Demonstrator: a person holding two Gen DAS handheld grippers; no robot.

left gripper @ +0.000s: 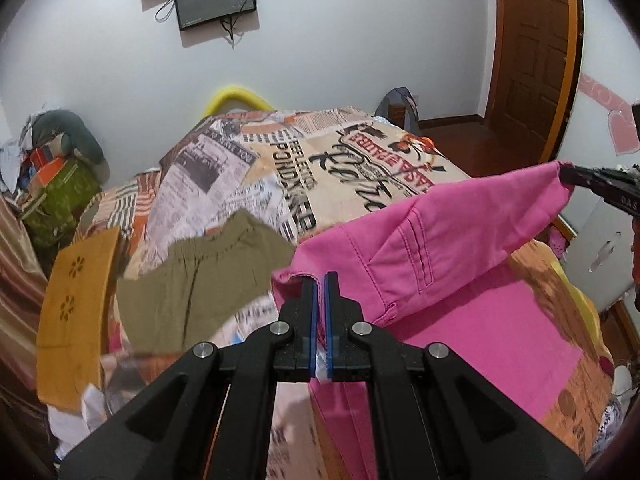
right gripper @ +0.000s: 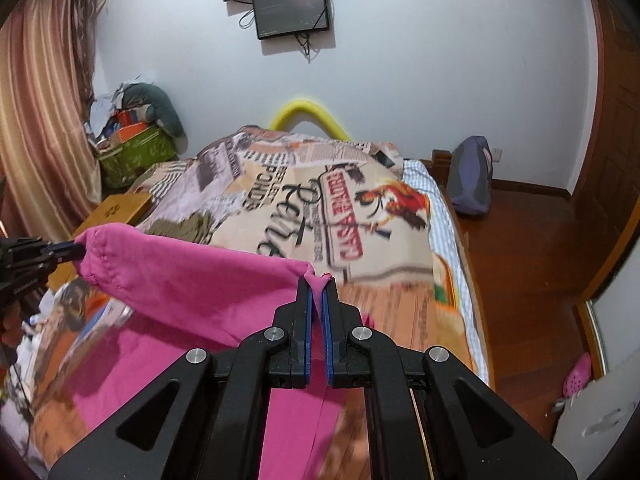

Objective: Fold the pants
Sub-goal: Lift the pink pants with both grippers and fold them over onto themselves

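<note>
2 grippers lift one end of the pink pants (left gripper: 420, 236) above a bed (left gripper: 248, 184), the rest trailing flat on the newspaper-print cover. The left gripper (left gripper: 320, 280) pinches one corner, the right gripper (right gripper: 318, 280) the other, jaws pressed together on cloth. Only the left wrist view shows olive-green shorts (left gripper: 200, 272) lying beside the pants; only the right shows a curtain (right gripper: 40, 100) and a pink clog (right gripper: 578, 374) on the wooden floor

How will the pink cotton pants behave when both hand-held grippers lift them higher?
The pink cotton pants are probably floppy: the edge stretched between the left hand-held gripper and the right hand-held gripper sags. They seem light, as two corner pinches carry them. The rest would likely trail over the printed bedspread.
</note>
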